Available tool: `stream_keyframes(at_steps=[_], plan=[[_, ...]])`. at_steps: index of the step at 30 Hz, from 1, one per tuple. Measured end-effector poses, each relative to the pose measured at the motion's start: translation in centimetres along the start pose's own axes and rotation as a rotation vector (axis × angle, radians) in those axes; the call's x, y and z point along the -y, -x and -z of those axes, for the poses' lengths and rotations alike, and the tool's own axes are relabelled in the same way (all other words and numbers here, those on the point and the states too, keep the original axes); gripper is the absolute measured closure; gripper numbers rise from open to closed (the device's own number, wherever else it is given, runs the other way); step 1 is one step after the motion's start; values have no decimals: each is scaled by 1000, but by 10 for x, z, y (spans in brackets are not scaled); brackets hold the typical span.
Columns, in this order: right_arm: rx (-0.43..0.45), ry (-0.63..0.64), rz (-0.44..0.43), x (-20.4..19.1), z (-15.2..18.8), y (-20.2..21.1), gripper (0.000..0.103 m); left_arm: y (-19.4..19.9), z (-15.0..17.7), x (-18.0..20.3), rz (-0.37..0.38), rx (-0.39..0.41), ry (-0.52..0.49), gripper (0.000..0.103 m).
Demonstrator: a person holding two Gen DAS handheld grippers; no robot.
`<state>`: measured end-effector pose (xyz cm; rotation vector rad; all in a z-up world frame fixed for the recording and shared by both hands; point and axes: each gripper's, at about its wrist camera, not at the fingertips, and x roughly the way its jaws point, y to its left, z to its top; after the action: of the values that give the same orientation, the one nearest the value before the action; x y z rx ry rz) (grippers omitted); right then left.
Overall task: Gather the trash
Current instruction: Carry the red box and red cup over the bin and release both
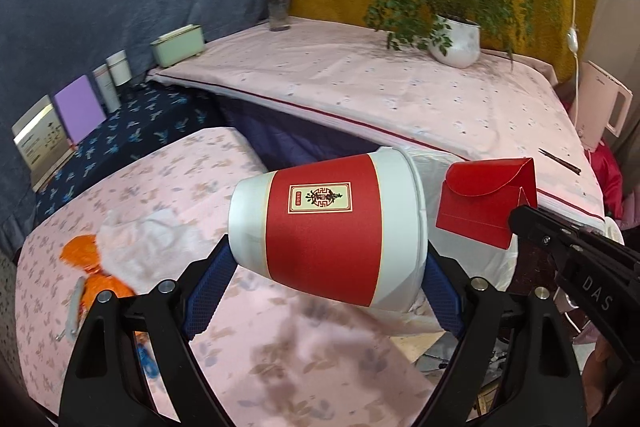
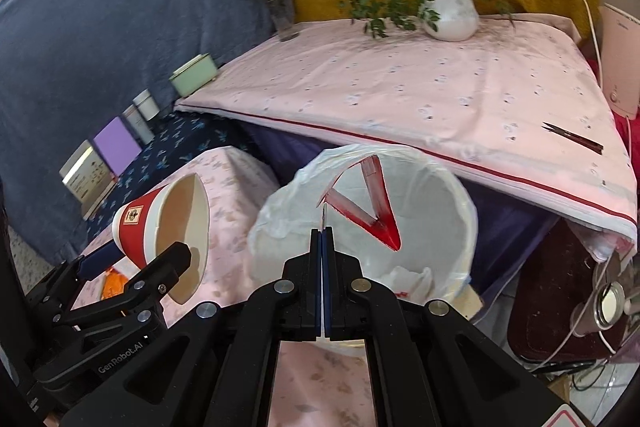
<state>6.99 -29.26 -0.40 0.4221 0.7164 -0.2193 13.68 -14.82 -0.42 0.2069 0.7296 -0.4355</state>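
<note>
Above the pink floral tablecloth (image 1: 208,187), the left gripper (image 1: 328,267) clamps a red-and-white paper cup (image 1: 326,233) lying sideways between its blue pads, jaws spread wide around it. Right gripper (image 2: 323,233) is clenched fully closed, pinching the edge of a folded red paper box (image 2: 372,203), held over the white bin with plastic liner (image 2: 280,219). Orange wrapper (image 1: 86,259) and crumpled white tissue (image 1: 148,247) lie on the cloth, left of the cup. Bin sits between two tables.
</note>
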Motion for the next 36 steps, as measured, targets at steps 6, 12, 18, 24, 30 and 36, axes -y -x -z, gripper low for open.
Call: stream_keyframes(at_steps=[6,12,18,24,30,36], plan=[[-4,-31,29,25,-3,-7,102,-20,-7,25,35,-19,-37,21],[-24,-47,37,34,-3,-21,102,-35,-10,38,57,-40,-55,21],[-38,-43,35,35,-7,-32,102,-45,-10,38,50,-54,-64,21],[-43,-34,27,30,-11,-36,100,-49,-11,32,32,-58,-40,14],[-38,-30,26,25,-12,-36,95,-46,-10,23,13,-53,-24,13],[-38,-23,19,17,-11,-32,95,-37,-10,13,-3,-36,-9,13]])
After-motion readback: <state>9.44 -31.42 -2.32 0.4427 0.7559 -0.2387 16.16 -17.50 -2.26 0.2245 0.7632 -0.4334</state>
